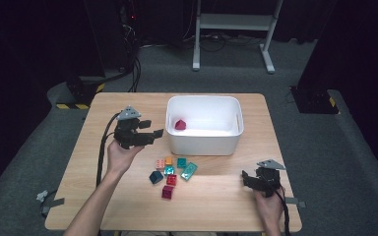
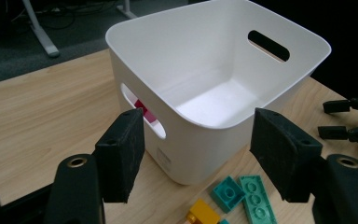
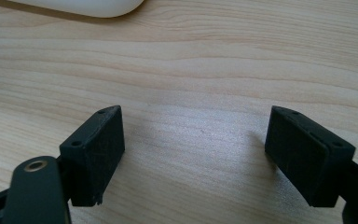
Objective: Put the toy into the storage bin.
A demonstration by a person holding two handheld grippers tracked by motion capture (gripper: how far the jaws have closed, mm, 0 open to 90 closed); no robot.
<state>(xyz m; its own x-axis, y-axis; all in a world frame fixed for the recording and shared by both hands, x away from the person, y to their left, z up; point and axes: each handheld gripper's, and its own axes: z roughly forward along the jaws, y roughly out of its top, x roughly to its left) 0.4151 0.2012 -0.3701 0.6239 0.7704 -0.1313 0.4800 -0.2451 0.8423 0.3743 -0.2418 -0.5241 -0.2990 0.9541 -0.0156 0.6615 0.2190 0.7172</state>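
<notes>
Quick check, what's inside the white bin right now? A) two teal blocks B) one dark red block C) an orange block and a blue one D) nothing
B: the high view shows a single dark red block lying on the floor of the white bin, near its left wall; the teal, orange and other blocks lie on the table in front of the bin.
</notes>
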